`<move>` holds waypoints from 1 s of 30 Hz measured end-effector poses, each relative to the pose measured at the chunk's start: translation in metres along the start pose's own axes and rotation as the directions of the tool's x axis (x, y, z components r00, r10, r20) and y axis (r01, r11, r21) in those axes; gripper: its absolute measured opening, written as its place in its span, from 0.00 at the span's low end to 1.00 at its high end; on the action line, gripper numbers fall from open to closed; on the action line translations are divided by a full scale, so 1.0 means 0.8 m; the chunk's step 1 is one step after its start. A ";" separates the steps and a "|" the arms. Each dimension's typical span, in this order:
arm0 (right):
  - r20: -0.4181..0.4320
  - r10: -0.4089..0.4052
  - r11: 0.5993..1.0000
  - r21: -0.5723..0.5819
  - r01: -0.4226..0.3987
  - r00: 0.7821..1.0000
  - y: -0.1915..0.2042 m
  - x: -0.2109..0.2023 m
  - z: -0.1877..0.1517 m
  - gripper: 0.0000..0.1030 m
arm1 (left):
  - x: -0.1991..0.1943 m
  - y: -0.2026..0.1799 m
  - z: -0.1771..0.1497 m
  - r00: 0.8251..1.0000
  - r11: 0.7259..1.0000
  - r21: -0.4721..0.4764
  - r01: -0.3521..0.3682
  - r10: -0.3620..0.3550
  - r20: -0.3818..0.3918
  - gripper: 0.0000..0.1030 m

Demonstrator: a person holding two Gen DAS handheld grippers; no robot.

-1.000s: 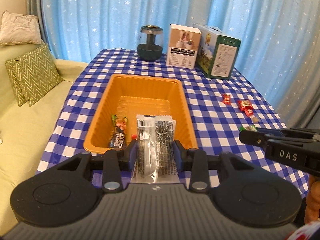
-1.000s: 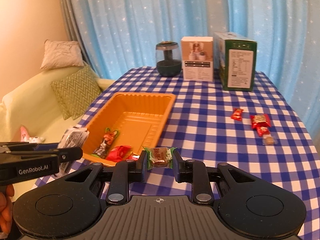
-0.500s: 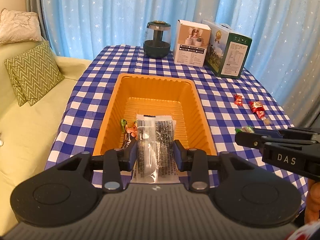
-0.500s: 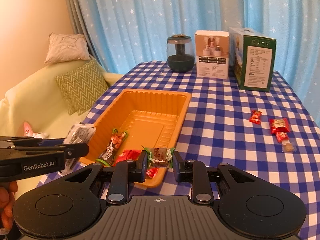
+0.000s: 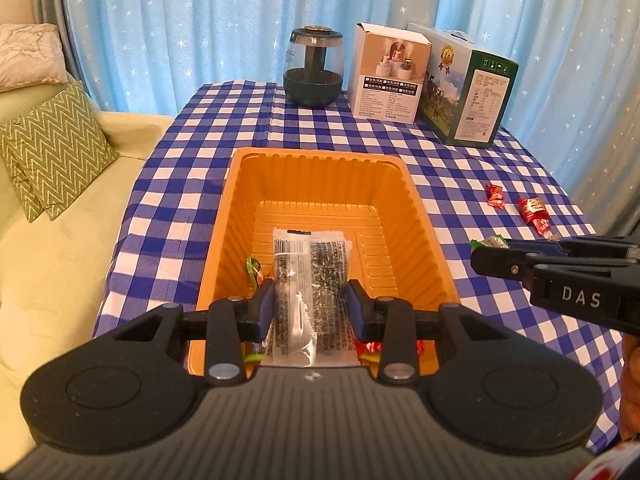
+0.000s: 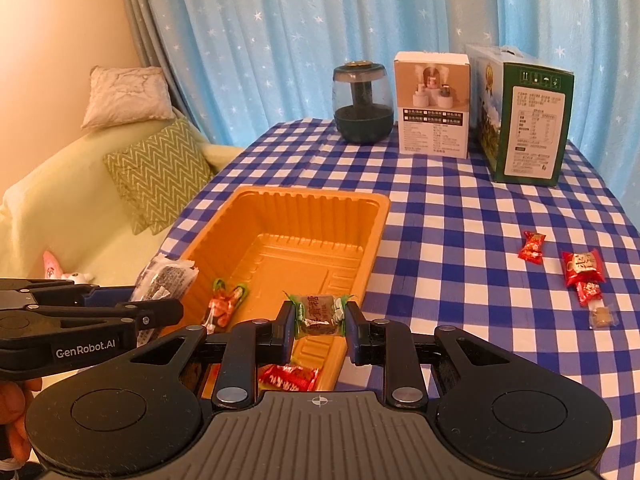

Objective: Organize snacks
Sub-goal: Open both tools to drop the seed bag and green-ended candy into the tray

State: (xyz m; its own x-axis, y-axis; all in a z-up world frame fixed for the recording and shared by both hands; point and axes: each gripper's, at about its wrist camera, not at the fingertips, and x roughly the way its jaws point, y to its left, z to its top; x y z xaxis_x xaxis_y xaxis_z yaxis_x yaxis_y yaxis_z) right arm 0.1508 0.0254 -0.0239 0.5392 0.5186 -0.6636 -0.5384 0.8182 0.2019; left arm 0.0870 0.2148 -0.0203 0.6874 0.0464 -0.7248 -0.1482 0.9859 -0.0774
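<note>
Hovering over the orange tray [image 5: 320, 168], the left hand-held gripper [image 5: 311, 311] is clamped on a clear snack packet [image 5: 310, 280], the right hand-held gripper [image 6: 318, 326] on a green-wrapped candy [image 6: 319, 314], apparently for dropping both inside.

The right gripper [image 6: 319, 318] pinches a green-wrapped candy [image 6: 319, 315] between its fingers [image 6: 285, 330], above the near end of the orange tray [image 6: 316, 216]. In the tray lie an orange-and-green candy [image 6: 225, 304] and a red-wrapped candy [image 6: 289, 377]. At the left, the left gripper [image 6: 160, 306] holds a clear packet of dark snack [image 6: 166, 282] beside the tray's left rim. On the checked tabletop [image 6: 460, 248] to the right lie red candies [image 6: 532, 247] and a small clear-wrapped sweet [image 6: 602, 317].
</note>
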 end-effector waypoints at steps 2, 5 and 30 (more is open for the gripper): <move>-0.001 0.001 1.000 0.004 -0.001 1.000 -0.002 0.005 0.002 0.25 | 0.007 0.000 0.004 1.000 1.000 0.007 0.001 -0.001 -0.002 0.33; -0.005 0.002 1.000 0.007 -0.002 1.000 -0.005 0.012 0.005 0.25 | 0.019 0.001 0.009 1.000 1.000 0.011 0.007 -0.007 -0.010 0.34; -0.011 0.092 0.994 0.057 -0.091 0.996 -0.002 0.042 0.023 0.57 | 0.005 0.024 -0.004 1.000 0.999 -0.041 -0.028 0.028 -0.003 0.49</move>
State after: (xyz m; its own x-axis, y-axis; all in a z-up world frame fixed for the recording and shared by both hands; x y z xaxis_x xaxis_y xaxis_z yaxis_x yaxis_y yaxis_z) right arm 0.1815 0.0463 -0.0329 0.4800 0.5890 -0.6502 -0.5479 0.7801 0.3021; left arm 0.0850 0.2335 -0.0270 0.6808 0.0736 -0.7287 -0.1969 0.9767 -0.0852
